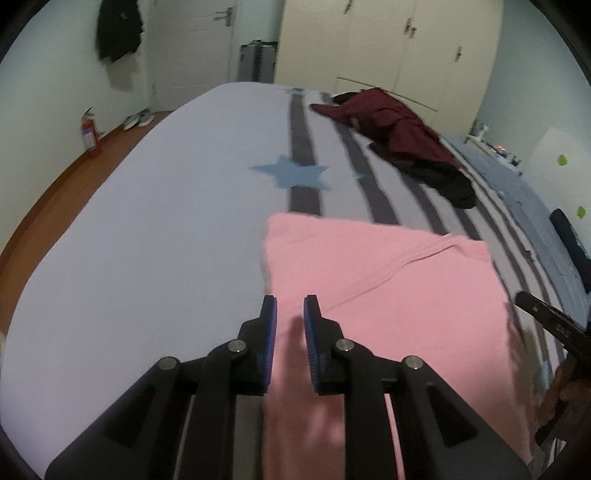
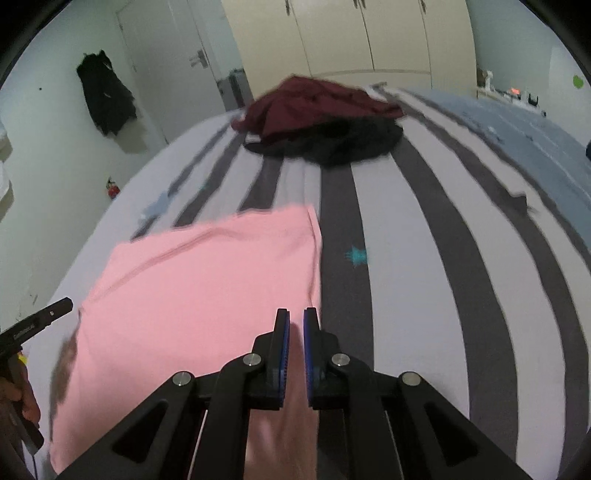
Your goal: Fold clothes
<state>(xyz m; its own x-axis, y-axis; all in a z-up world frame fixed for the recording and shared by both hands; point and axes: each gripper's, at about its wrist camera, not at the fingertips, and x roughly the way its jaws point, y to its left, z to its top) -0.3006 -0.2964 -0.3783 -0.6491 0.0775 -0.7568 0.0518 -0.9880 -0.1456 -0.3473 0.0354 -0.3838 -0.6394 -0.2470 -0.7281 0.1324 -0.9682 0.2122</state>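
A pink garment lies folded into a rough rectangle on the striped bed sheet, its near edge lifted toward both cameras. My left gripper stands at the garment's left near corner, jaws a little apart, with a loose pink fold between the blue pads. At the right near corner of the pink garment, my right gripper is shut on a fold of it. Each tool shows at the edge of the other view: the right one and the left one with a hand under it.
A maroon garment lies on a black one at the far end of the bed. Beyond stand a cream wardrobe, a door, a suitcase and a dark jacket on the wall. A fire extinguisher stands on the floor at the left.
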